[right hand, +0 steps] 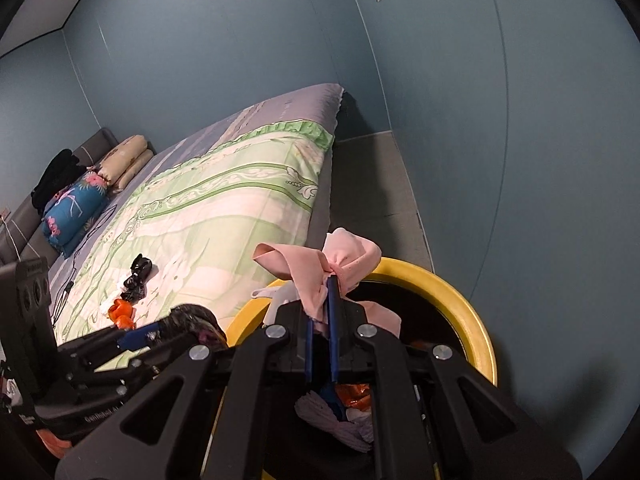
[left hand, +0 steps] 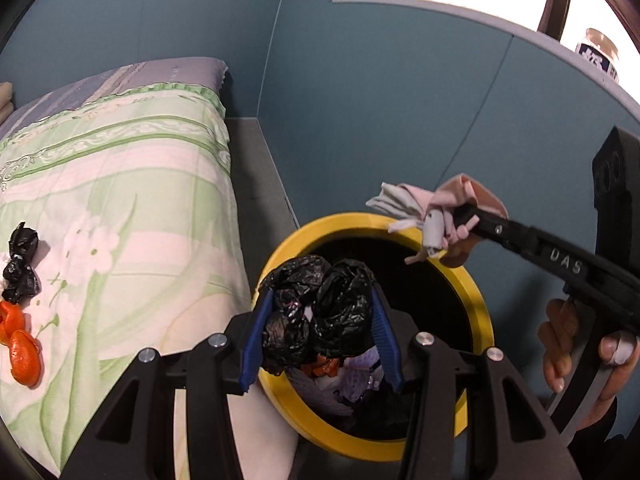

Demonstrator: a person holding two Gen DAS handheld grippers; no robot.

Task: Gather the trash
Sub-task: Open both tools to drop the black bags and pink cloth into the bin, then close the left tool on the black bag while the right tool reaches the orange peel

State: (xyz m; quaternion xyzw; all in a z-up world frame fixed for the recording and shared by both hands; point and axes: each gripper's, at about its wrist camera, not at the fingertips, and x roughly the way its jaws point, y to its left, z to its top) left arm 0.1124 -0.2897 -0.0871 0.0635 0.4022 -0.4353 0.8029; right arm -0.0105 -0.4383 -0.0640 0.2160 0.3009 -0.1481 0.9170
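Note:
My left gripper (left hand: 322,312) is shut on a crumpled black plastic bag (left hand: 320,312) and holds it over the near-left part of the yellow-rimmed trash bin (left hand: 478,304). My right gripper (right hand: 320,304) is shut on a pink and grey cloth scrap (right hand: 344,260) above the bin's rim (right hand: 460,292); it also shows in the left wrist view (left hand: 452,216) over the bin's far rim. The bin holds purple, orange and white scraps (left hand: 352,376). On the bed lie another black bag (left hand: 20,264) and orange peel (left hand: 24,352), also seen in the right wrist view (right hand: 138,276).
The bed with a green floral sheet (left hand: 120,184) lies left of the bin. Blue walls (left hand: 380,100) stand close behind and right. Grey floor (right hand: 368,192) runs between bed and wall. Pillows (right hand: 100,184) lie at the bed's far end.

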